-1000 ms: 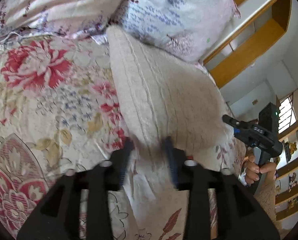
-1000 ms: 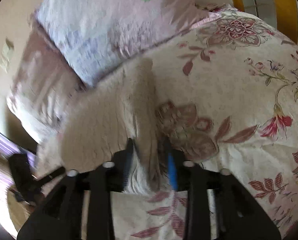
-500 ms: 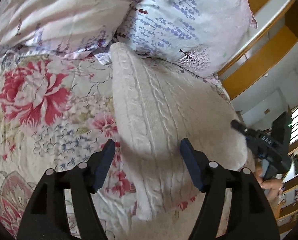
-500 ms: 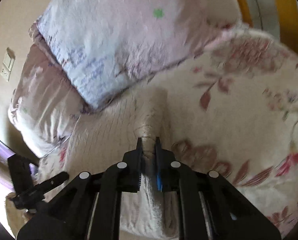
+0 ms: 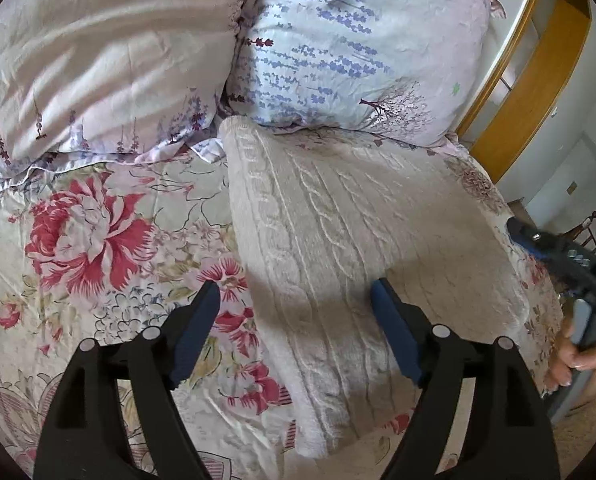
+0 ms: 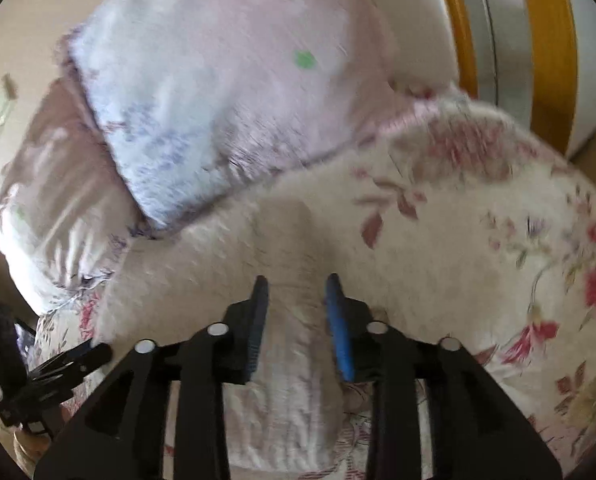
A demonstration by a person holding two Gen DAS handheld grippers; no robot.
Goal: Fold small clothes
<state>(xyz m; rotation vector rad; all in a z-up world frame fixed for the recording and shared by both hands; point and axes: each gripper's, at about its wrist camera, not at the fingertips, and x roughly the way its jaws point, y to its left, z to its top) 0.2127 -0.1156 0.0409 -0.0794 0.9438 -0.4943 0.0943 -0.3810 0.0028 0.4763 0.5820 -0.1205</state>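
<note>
The left gripper has its jaws spread wide. Nothing is pinched in them. They hang over the near end of a cream cable-knit sweater. One blue pad sits above the flowery bedspread just left of the sweater's edge, and the other pad sits over the knit itself.

The sweater lies folded into a long strip on the bed. It runs away from the left jaws up to the pillows. Its far end touches a pillow with purple flower sprigs. Left of that one lies a plain pinkish pillow. Out to the right of the jaws, past the sweater's side, the right gripper shows as a dark shape, with a bit of the person's hand below it. Behind that is a yellow wooden frame.

The right gripper also has its jaws apart, but not as wide. A raised fold of the sweater sits between the pads. The picture is blurry, so I cannot tell if the pads touch it. Beyond these jaws is the sprig pillow. To their right spreads the bedspread. Far to their lower left is the left gripper, beside the sweater's other side.
</note>
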